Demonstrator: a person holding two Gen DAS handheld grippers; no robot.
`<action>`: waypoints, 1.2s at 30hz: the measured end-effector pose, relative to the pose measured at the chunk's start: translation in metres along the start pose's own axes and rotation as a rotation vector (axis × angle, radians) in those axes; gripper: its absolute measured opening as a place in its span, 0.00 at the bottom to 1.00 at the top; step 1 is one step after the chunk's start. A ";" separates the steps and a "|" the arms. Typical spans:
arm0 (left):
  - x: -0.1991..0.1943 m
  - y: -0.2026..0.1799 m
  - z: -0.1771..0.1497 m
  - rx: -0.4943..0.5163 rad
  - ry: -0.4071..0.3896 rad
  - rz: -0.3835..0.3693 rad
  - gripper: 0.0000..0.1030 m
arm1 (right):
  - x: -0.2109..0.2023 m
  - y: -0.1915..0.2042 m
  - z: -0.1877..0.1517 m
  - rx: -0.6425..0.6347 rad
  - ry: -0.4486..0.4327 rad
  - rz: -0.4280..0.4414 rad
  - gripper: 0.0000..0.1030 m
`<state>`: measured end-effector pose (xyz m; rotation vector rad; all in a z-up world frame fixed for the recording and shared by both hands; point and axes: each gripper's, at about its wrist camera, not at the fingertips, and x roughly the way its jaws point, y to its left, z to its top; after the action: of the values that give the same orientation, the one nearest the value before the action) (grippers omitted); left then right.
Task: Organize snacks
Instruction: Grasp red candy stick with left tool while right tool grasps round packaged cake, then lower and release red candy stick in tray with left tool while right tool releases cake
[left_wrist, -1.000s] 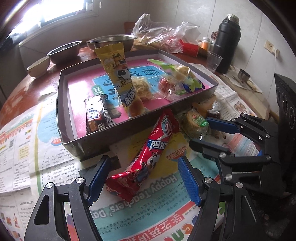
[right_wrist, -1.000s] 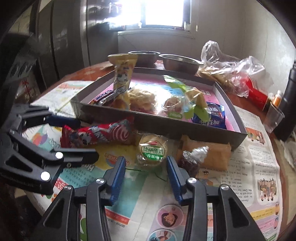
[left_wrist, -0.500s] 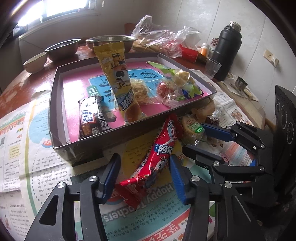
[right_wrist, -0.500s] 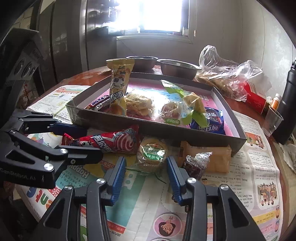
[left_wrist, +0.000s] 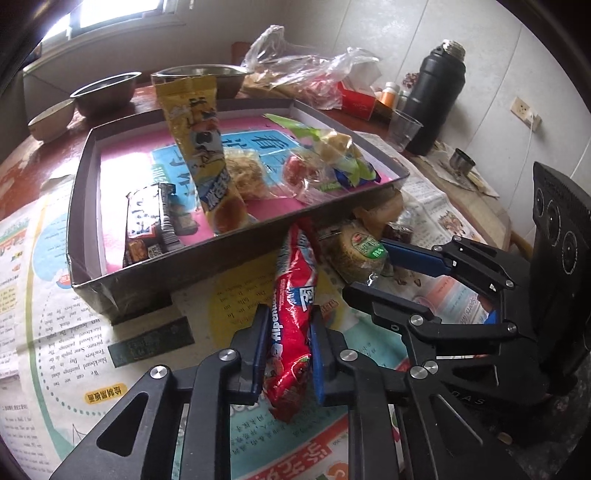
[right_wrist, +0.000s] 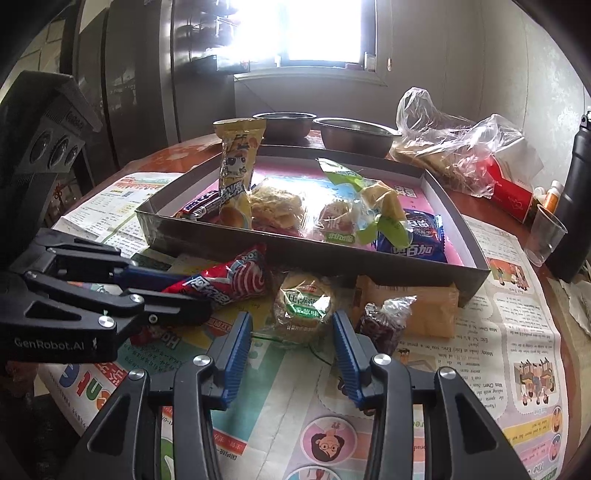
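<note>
The table (left_wrist: 22, 177), spread with newspaper, carries a shallow tray (left_wrist: 177, 273), the landmark here. Several snacks already lie in the tray, among them a tall yellow packet (left_wrist: 199, 147) propped upright; the rest wait on the newspaper just outside its near wall, probably so each can be lifted over.

The left gripper (left_wrist: 286, 343) has just been closing its jaws, and they now pinch the near end of a long red candy packet (left_wrist: 295, 295), whose far end touches the tray's near wall. A grip at one end likely lets the packet swing over that wall.

The right gripper (right_wrist: 291, 332) holds its jaws partly open either side of a round biscuit pack (right_wrist: 301, 302) just in front of the tray; the pads appear close to it, not pressing.

Only the right wrist view shows the blue packet (right_wrist: 413, 236) in the tray's right corner and the small dark wrapped sweet (right_wrist: 384, 321) beside the biscuit pack. Only the left wrist view shows the dark chocolate bar (left_wrist: 147, 221) at the tray's left end clearly.
</note>
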<state>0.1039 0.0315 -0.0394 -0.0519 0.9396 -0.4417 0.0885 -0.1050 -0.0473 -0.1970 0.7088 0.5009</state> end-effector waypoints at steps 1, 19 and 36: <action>0.000 0.000 0.000 -0.006 0.002 -0.002 0.18 | -0.001 0.000 0.000 0.001 0.003 0.004 0.43; -0.047 0.001 0.005 -0.045 -0.103 0.004 0.17 | -0.034 -0.003 0.009 0.051 -0.064 0.051 0.42; -0.085 0.028 0.033 -0.138 -0.223 0.117 0.17 | -0.063 -0.054 0.034 0.159 -0.169 -0.015 0.42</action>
<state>0.0965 0.0852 0.0387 -0.1672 0.7481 -0.2558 0.0940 -0.1643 0.0203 -0.0105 0.5786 0.4387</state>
